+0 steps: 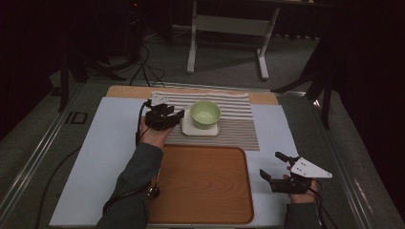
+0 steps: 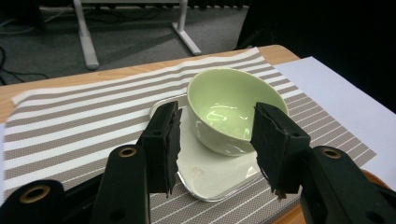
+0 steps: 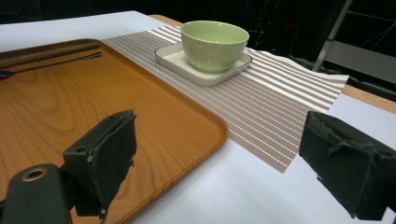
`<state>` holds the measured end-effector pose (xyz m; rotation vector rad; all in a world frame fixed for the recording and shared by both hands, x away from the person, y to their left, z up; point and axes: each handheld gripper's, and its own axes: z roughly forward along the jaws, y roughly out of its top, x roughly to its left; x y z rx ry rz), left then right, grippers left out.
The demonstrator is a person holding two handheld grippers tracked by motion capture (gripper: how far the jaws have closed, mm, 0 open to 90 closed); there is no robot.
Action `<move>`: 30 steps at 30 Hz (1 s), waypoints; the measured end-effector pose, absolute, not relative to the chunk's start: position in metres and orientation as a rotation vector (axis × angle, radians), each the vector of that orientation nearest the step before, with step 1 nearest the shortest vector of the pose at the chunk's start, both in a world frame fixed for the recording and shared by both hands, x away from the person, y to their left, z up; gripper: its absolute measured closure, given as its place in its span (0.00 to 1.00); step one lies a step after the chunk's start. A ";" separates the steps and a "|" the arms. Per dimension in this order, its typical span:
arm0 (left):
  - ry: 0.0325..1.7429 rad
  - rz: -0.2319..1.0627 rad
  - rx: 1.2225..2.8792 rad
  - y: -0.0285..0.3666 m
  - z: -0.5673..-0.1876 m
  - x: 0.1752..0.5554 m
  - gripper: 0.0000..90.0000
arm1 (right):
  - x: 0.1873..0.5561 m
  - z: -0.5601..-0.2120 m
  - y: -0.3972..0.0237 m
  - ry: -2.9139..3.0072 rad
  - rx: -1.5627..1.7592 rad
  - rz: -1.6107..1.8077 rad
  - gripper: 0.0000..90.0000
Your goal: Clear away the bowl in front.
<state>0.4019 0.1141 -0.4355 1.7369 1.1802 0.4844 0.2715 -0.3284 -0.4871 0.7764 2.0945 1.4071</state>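
Both claws gape empty: left claw (image 1: 177, 116) beside green bowl (image 1: 205, 113), untouched.

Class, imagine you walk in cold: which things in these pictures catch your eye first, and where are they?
The pale green bowl stands out, sitting on a white square plate on the striped placemat at the far side of the table. The left gripper is beside that plate, jaws apart. Nearer, a large wooden tray lies in front of the person.

Pale green glazed round bowl (image 1: 206, 114) is showing a glossy interior. White square ceramic plate (image 2: 212, 175) is carrying a thin dark rim. Woven placemat (image 1: 239, 112) is displaying brown-and-white stripes. Rectangular wooden tray (image 1: 203, 186) is showing orange-brown grain. Pale blue sheet (image 1: 102, 157) is covering the tabletop.
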 end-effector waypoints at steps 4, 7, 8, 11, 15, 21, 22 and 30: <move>1.187 0.476 1.741 0.111 -0.439 0.408 0.58 | 0.271 -0.487 -0.328 2.095 0.776 1.408 0.12; 1.188 0.469 1.747 0.109 -0.440 0.412 0.58 | 0.272 -0.487 -0.329 2.095 0.775 1.408 0.12; 1.193 0.467 1.747 0.109 -0.441 0.413 0.58 | 0.272 -0.487 -0.329 2.094 0.777 1.409 0.12; 1.195 0.468 1.751 0.107 -0.440 0.417 0.58 | 0.272 -0.487 -0.329 2.094 0.777 1.409 0.12; 1.195 0.465 1.756 0.102 -0.440 0.422 0.58 | 0.272 -0.487 -0.330 2.093 0.778 1.410 0.12; 1.202 0.455 1.771 0.093 -0.443 0.432 0.58 | 0.272 -0.487 -0.329 2.094 0.775 1.412 0.12; 1.202 0.455 1.769 0.091 -0.444 0.434 0.58 | 0.272 -0.487 -0.329 2.092 0.777 1.413 0.12; 1.216 0.443 1.797 0.080 -0.450 0.447 0.58 | 0.272 -0.487 -0.330 2.088 0.779 1.417 0.12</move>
